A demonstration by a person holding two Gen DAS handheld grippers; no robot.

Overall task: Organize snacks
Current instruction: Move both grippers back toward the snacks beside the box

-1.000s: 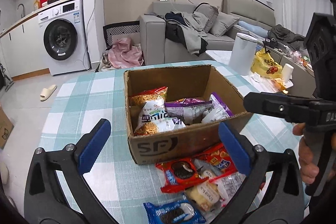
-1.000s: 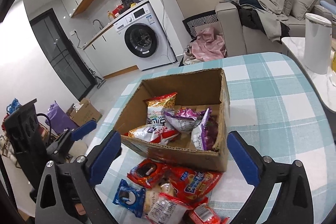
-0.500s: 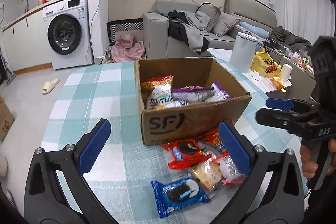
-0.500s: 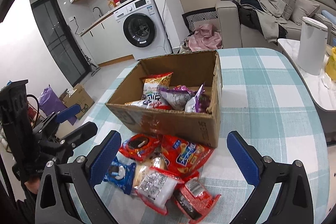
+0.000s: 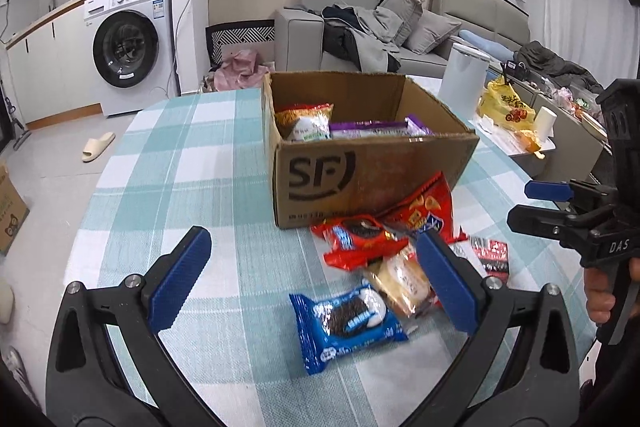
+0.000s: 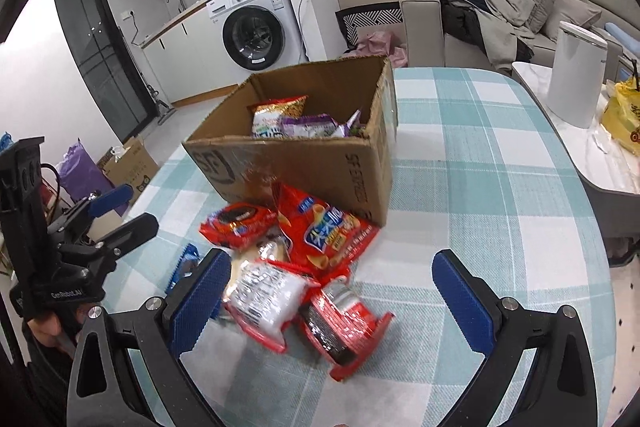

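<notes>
Crowding the cardboard box [image 5: 372, 167], snack packets [image 6: 320, 235] blanket the table [image 5: 192, 155].

My two wrist views sit low over the surface's near edge, facing its far edge, sharing the box [image 5: 376, 163] [image 6: 304, 163].

We see a washing machine [image 5: 127, 47], a grey sofa [image 5: 400, 35] with clothes, a slipper [image 5: 98, 146] on the floor.

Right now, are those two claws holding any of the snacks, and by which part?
Nothing is held. The left claw and the right claw are both open above the loose packets on the table, touching none of them.
</notes>
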